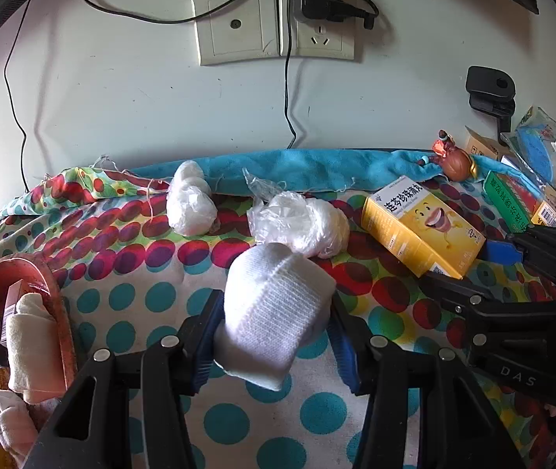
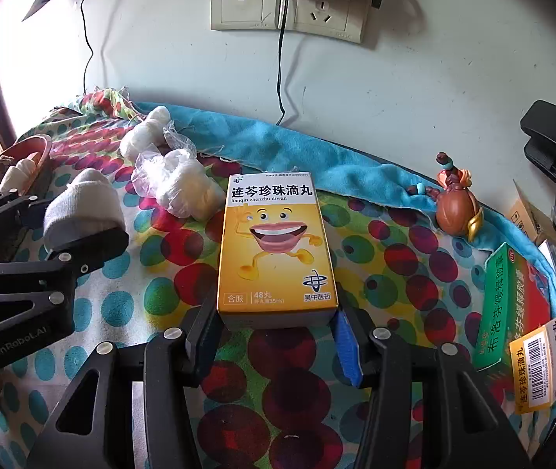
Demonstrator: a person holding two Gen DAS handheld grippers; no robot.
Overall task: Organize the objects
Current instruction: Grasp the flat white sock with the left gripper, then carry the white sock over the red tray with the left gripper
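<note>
A white rolled sock sits between the fingers of my left gripper, which is shut on it just above the spotted cloth. The right wrist view shows the same sock in the left gripper at the left edge. A yellow medicine box with a cartoon mouth lies flat on the cloth. My right gripper clamps its near end, both pads against its sides. In the left wrist view the box and the right gripper are at the right.
Two plastic-wrapped white bundles lie near the wall. A red bowl with rolled cloths stands at the left. A brown figurine, a green box, another yellow box and a black clamp crowd the right.
</note>
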